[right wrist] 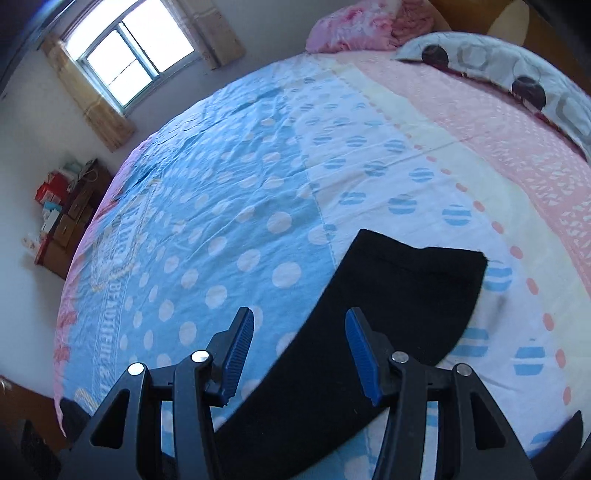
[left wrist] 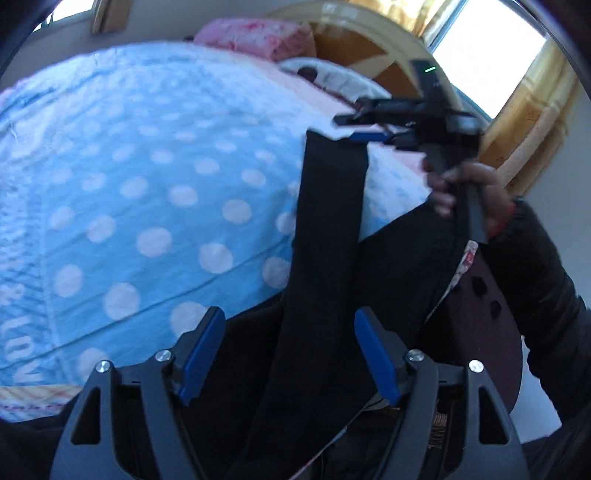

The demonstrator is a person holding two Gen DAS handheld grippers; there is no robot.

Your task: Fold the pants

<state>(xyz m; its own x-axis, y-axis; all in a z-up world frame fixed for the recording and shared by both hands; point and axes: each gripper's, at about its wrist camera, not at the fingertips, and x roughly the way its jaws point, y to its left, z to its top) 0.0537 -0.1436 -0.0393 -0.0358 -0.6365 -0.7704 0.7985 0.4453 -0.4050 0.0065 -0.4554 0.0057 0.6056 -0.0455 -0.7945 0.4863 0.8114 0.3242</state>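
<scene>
Left tool [left wrist: 290,354]: jaws stand wide, with nothing pressed between the blue pads [left wrist: 201,356]. Black cloth of the pants [left wrist: 328,221] passes beneath and between the open fingers without being clamped. Judged from the spread, the tool is free to be placed for a new pinch.

Right tool [right wrist: 299,356]: jaws stand at a moderate spread, pads clear of the cloth. In its own view one pant leg [right wrist: 388,295] lies flat on the bed sheet [right wrist: 221,221] below the fingers and runs toward 1 o'clock, ending in a square hem. In the left wrist view this tool sits at about 1 o'clock, carried by the person's hand [left wrist: 469,199] just past the far end of the leg, probably ready to take that end.

Task item location: the pants lie on the bed, one leg stretched straight along the blue polka-dot sheet, the wider part toward the near edge. The straight lay suits a fold along the length; no fold is visible yet.

Further off: a spotted pillow [right wrist: 517,74] at 1 o'clock, a pink blanket [right wrist: 362,26] at 12 o'clock, a window [right wrist: 129,51] at 10 o'clock.
</scene>
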